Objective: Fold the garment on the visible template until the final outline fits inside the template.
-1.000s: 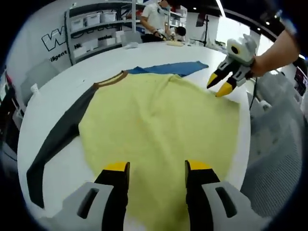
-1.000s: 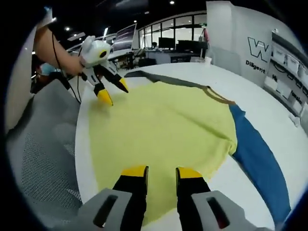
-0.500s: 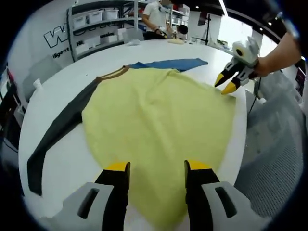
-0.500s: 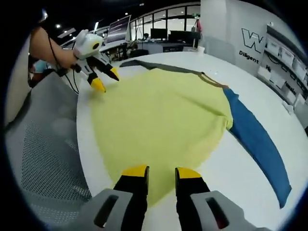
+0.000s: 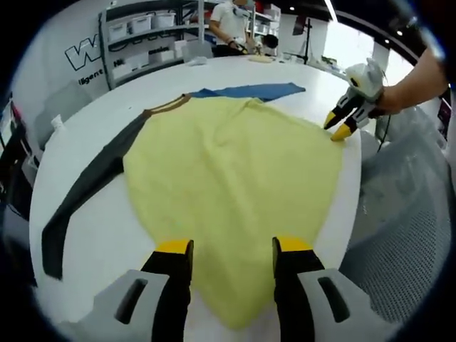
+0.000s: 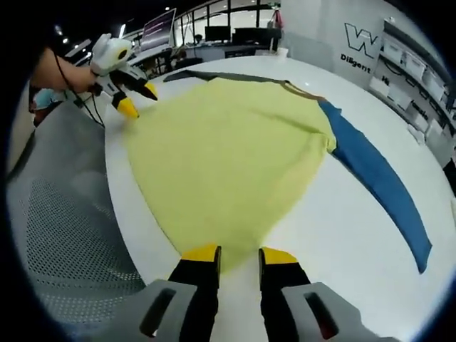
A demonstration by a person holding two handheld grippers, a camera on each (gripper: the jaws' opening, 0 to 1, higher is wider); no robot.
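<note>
Garment (image 5: 228, 171) laid flat on white surface (image 5: 92, 249), yellow body spread wide, dark sleeve (image 5: 85, 192) to one side, blue sleeve (image 6: 377, 178) to the other. No template outline is made out. Left tool (image 5: 231, 249) held spread above the near hem, nothing gripped. Right tool (image 6: 231, 253) held slightly parted over the opposite hem corner, empty. Fabric judged light, limp, prone to wrinkling and sliding; best pinched at hem corners or sleeve ends
</note>
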